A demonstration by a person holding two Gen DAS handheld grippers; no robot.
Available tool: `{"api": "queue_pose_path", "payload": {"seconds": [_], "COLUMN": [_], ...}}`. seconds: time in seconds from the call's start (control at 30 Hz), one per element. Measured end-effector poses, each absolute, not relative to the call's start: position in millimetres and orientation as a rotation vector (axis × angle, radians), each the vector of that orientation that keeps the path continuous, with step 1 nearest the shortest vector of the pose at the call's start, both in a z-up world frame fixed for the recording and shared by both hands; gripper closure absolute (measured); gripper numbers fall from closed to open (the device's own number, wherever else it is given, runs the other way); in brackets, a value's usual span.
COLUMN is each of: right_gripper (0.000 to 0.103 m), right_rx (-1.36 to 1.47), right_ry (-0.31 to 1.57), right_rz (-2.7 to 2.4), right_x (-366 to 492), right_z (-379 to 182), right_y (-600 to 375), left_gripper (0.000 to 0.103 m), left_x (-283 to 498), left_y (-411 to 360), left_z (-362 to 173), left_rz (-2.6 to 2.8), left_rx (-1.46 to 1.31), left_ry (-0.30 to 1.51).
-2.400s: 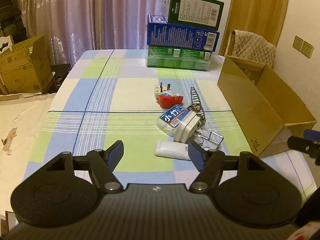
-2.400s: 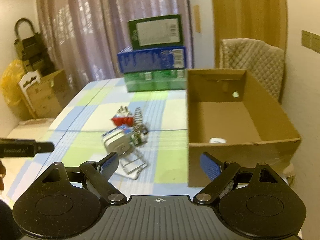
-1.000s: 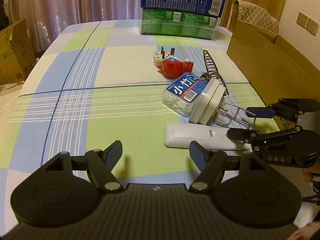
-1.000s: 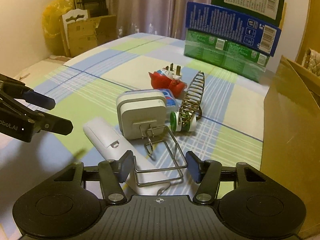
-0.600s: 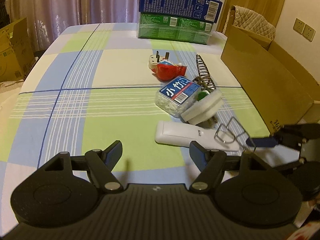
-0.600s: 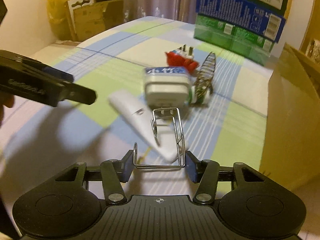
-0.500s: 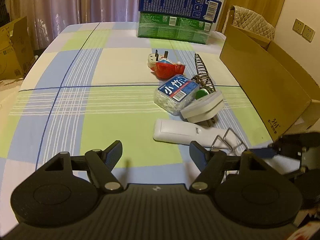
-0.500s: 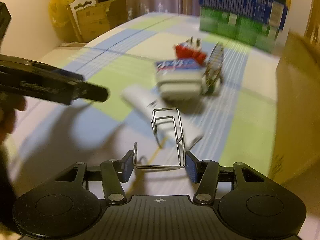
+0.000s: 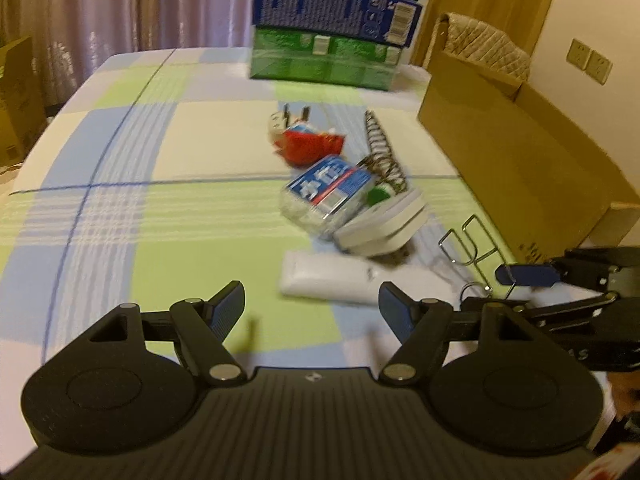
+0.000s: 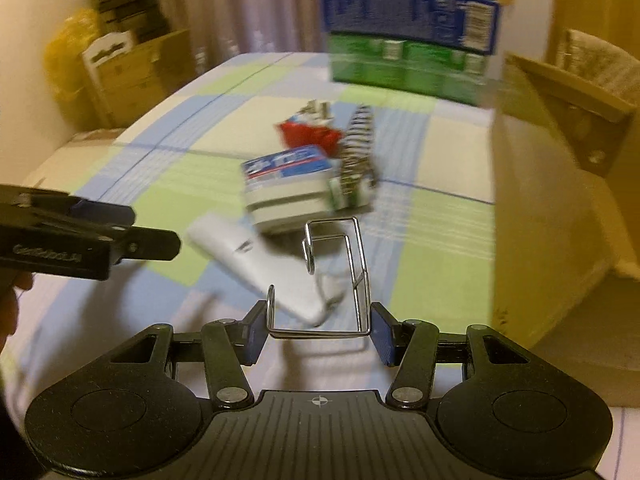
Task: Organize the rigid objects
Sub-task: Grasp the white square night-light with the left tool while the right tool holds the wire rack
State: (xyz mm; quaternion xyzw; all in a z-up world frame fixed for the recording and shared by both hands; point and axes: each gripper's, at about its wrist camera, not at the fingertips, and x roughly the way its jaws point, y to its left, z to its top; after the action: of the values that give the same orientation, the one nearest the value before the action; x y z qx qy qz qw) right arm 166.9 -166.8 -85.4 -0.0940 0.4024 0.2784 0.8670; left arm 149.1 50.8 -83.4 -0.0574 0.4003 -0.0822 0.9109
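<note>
With its fingers clamped on the near bar of the wire rack (image 10: 336, 276), the right hand-held gripper (image 10: 318, 334) holds the rack clear of the tabletop (image 10: 208, 120), above the near end of the white remote (image 10: 260, 264). Left hand-held gripper (image 9: 312, 306): fingers wide apart, nothing between them, hovering over the near part of the checked cloth. Remaining pile sits mid-tabletop: remote nearest, white adapter (image 9: 380, 228) just beyond it and touching the clear cotton-swab box with blue label (image 9: 324, 194), coil spring holder (image 9: 382, 156) lying to the right of that box, red item with a plug (image 9: 308, 144) farther back. Cardboard box (image 9: 512, 152) stands on the right, open side up. Stacked green and blue cartons (image 9: 328, 44) at the far edge. Both views are motion-blurred.
</note>
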Motion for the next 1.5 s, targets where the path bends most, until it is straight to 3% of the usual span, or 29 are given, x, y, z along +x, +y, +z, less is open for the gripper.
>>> {"api": "queue_pose_path", "payload": {"seconds": [0.33,0.93,1.0,1.03,1.1,1.13,1.37,1.43,1.5], "right_gripper": [0.053,0.053,0.053,0.053,0.053,0.053,0.053,0.053,0.053], "right_rx": [-0.141,-0.025,-0.019,-0.015,-0.005,-0.004,0.0,0.003,-0.011], "right_ry": [0.823,0.797,0.803,0.805,0.81,0.814,0.818,0.81,0.785], "right_rz": [0.481,0.378,0.376,0.375,0.374,0.374,0.356,0.336,0.317], "right_x": [163,149,147,146,143,142,130,123,117], "right_z": [-83,-83,-83,-83,-82,-82,-81,-80,-76], "right_y": [-180,-188,-188,-189,-191,-192,-199,-204,-206], "left_gripper": [0.034,0.035,0.042,0.062,0.087,0.089,0.087,0.071,0.064], "left_x": [189,228,226,224,217,213,187,188,191], "left_y": [19,4,3,2,3,2,5,8,12], "left_z": [-89,-106,-104,-102,-96,-94,-91,-92,-93], "left_rz": [-0.272,-0.139,-0.141,-0.147,-0.171,-0.172,-0.205,-0.204,-0.204], "left_rx": [-0.116,-0.354,-0.35,-0.343,-0.326,-0.306,-0.228,-0.238,-0.263], "left_ry": [0.811,0.875,0.873,0.869,0.868,0.871,0.863,0.863,0.855]}}
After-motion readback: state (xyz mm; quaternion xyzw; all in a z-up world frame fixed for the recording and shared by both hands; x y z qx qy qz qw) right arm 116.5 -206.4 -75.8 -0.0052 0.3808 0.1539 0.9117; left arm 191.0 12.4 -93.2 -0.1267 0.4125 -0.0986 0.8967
